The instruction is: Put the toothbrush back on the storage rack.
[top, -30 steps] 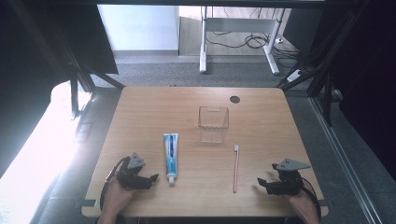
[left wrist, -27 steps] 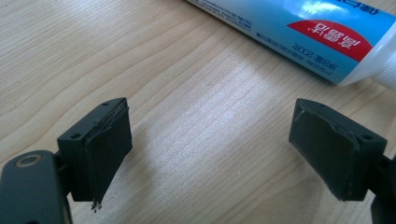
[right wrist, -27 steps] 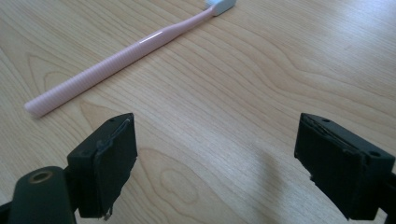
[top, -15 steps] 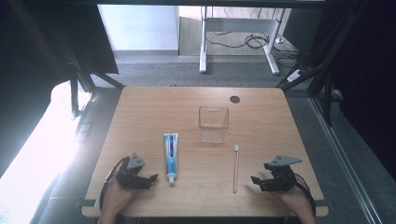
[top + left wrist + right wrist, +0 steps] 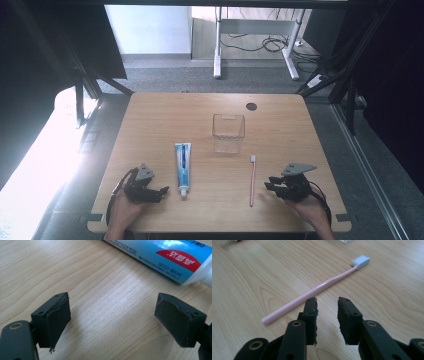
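A pink toothbrush (image 5: 317,288) with a pale head lies at 11 o'clock of the right gripper (image 5: 327,307); its jaws, just closing, stand narrowly apart on nothing. The left gripper's (image 5: 112,317) jaws are spread wide and empty.

Toothbrush (image 5: 252,180) right of toothpaste (image 5: 183,165)

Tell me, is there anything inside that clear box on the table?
Nothing visible: the clear box looks empty, and the wooden table shows through its walls. The toothbrush and toothpaste tube both lie outside it, nearer the person.
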Motion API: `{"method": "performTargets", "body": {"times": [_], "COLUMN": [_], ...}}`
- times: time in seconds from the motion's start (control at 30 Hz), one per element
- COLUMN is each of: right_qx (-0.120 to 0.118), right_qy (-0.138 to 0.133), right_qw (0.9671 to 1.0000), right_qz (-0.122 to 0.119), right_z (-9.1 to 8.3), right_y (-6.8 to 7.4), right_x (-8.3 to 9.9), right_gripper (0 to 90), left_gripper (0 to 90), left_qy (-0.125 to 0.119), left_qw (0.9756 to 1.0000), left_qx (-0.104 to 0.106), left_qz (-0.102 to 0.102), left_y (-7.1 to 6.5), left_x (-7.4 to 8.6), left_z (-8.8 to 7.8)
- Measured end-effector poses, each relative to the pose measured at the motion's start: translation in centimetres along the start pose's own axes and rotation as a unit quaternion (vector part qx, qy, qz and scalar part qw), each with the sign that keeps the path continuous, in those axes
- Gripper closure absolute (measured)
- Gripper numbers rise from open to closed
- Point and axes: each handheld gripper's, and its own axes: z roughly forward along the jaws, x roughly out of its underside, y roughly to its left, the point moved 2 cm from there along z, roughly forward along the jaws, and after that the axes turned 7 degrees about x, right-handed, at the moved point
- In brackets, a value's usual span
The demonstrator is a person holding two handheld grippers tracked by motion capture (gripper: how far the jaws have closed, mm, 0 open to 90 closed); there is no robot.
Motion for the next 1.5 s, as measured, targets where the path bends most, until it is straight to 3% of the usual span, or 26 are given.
{"method": "performTargets", "body": {"times": [0.33,0.67,0.97,1.5], "right_qx": [-0.019,-0.043,-0.055,-0.052], "right_qy": [0.021,0.037,0.046,0.064], "right_qw": [0.9993,0.9977,0.9960,0.9953], "right_qz": [-0.025,-0.038,-0.054,-0.051], "right_z": [1.2,2.9,4.4,4.7], "right_y": [0.9,2.6,3.8,3.3], "right_x": [-1.4,-2.3,-2.9,-1.9], "right_gripper": [89.6,90.0,89.9,89.8], "left_gripper": [13.6,13.5,13.6,13.9], "left_qy": [0.001,0.008,0.008,0.012], "left_qw": [1.0000,0.9999,0.9999,0.9999], "left_qx": [-0.001,-0.006,-0.010,-0.010], "left_qz": [-0.003,0.005,-0.001,-0.002], "left_y": [0.0,-0.1,0.0,0.0], "left_x": [0.0,0.0,0.0,0.0], "left_z": [0.0,0.1,0.0,0.0]}}
